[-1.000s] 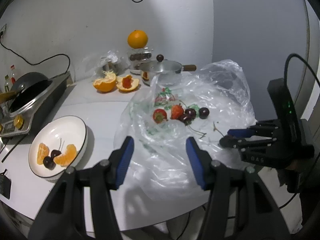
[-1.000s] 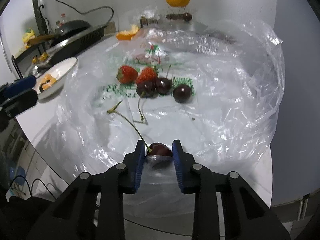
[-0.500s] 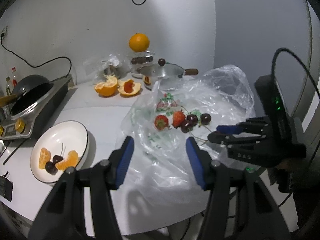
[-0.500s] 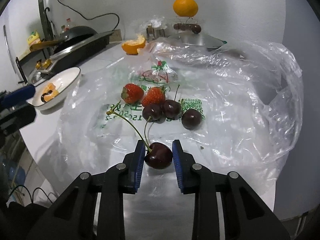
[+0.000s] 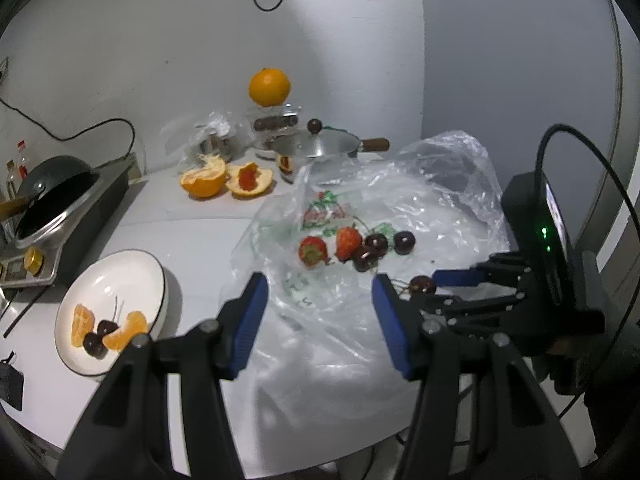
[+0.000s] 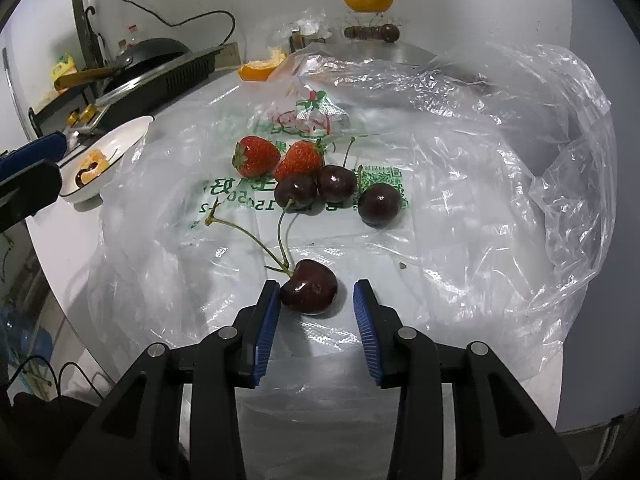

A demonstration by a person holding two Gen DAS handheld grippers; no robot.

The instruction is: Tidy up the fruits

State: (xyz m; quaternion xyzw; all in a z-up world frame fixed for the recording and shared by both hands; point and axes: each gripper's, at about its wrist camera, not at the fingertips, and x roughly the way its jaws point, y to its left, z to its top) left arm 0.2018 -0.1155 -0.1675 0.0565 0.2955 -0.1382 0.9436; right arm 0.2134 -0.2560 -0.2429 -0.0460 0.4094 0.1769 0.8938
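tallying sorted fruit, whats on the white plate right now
The white plate holds two orange segments and two dark cherries, stems up. Anything beneath the segments is covered.

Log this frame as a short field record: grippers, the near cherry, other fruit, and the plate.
right gripper: jaws opening; left pad touches the stemmed cherry, right pad clear of it
left gripper: open, empty, above the plastic bag
cherry location: on the bag, near the table edge
loose fruit on bag: two strawberries, three more cherries
plate: two orange segments, two cherries
background: whole orange, peeled orange halves, lidded pan
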